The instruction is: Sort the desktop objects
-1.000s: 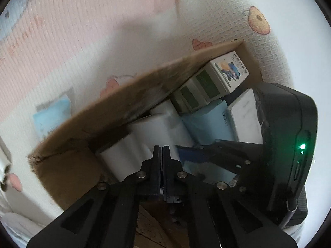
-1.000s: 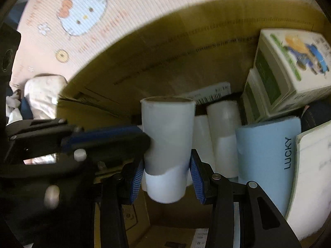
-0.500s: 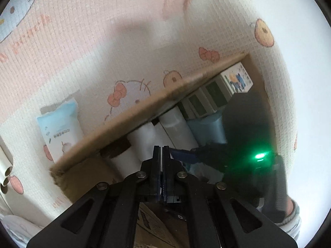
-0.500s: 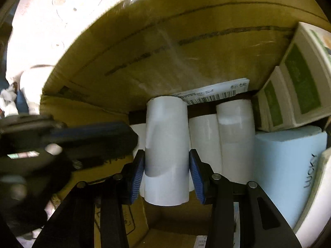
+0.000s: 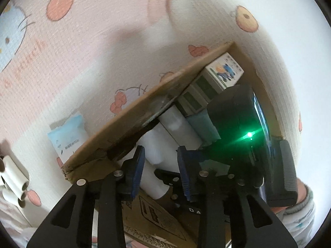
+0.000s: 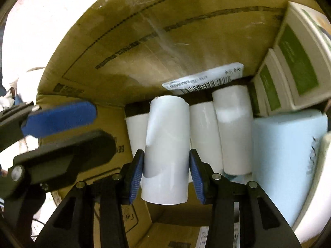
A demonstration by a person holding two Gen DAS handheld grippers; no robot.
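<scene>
My right claw is clenched on a white roll, pads pressing its lower sides, the roll standing upright between them so it can drop in line with the others. Just beyond it, three more white rolls stand side by side against the far wall of the cardboard box, so I judge this one goes in front of that row. To the right of the claw a pale blue pack fills the space, and above that, green-labelled cartons lean in the corner. That side is tight; the open room is below and to the left of the claw, where bare box floor shows.

My left claw hangs over the box's near-left corner, its jaws opening, with nothing pressed between the pads (a roll shows through the gap, but it is the one further down in the box, not gripped). In the right wrist view it sits just left of the held roll, one blue pad near the box wall, so it crowds the very space I would lower into.

Outside the box, left of the left claw, a blue pouch and several loose rolls lie on the patterned cloth, not yet sorted
</scene>
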